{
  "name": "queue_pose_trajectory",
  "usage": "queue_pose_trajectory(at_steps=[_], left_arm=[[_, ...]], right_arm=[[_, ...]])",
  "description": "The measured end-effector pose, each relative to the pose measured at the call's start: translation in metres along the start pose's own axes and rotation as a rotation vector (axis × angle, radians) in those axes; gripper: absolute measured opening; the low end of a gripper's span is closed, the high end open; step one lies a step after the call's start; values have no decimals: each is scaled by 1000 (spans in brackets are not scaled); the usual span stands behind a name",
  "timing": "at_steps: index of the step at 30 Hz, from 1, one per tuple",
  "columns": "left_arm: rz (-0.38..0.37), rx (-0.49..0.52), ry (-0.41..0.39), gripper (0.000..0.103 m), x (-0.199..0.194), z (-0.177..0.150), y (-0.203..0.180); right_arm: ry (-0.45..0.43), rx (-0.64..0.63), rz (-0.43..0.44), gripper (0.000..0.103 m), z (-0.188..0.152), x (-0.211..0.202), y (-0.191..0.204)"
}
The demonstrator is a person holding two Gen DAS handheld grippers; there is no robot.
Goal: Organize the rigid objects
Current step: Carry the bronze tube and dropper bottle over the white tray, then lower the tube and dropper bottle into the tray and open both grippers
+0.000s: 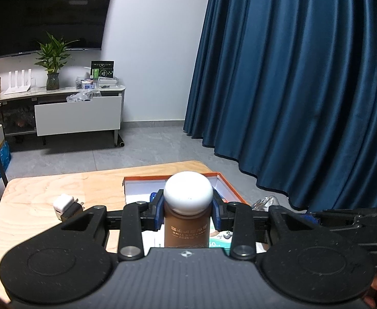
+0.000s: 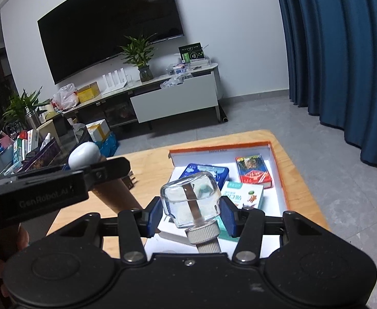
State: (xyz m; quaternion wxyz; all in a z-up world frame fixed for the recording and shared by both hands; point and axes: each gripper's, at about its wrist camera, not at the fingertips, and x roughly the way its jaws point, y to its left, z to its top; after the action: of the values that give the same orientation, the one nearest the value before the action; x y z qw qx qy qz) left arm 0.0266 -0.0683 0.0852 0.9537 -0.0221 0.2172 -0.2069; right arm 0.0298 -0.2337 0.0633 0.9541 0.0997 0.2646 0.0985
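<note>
At the left of the right wrist view we read "GenRobot.AI" on the black left gripper body [image 2: 47, 193]; lettering on the brown bottle [image 1: 186, 234] and boxes is too small for us.

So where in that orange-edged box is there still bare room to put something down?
The orange-edged box has bare white floor along its far edge, behind the blue tin and left of the red card pack. Its near half is crowded with the green-and-white carton and other packets. Outside the box, the wooden table is bare beyond the white charger.
</note>
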Motion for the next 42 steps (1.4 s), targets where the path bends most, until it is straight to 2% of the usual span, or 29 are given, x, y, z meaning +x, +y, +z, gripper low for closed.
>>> queue_pose_trajectory(at_steps=[8,15,24,26,30,39,42], left_arm=[[-2,2,-1,36,-1,-2,3],[-7,5,12,36,9,1,5],[-35,23,52,36,38,9,12],[-48,27,65,36,47,13,12],[-84,44,93,36,62,17,8],[-174,42,201,36,114,24,-1],[-180,44,208,38,123,28,-3]], right_arm=[[22,-7,-4,59,-3,8,4],[53,-27,-46,59,-10,24,7],[131,-51,-80,59,-27,54,10],[146,-53,-77,63,-30,57,9],[97,-90,-72,75,-29,49,8],[46,-29,-97,77,-14,32,-19],[38,-22,-104,77,-9,32,-23]])
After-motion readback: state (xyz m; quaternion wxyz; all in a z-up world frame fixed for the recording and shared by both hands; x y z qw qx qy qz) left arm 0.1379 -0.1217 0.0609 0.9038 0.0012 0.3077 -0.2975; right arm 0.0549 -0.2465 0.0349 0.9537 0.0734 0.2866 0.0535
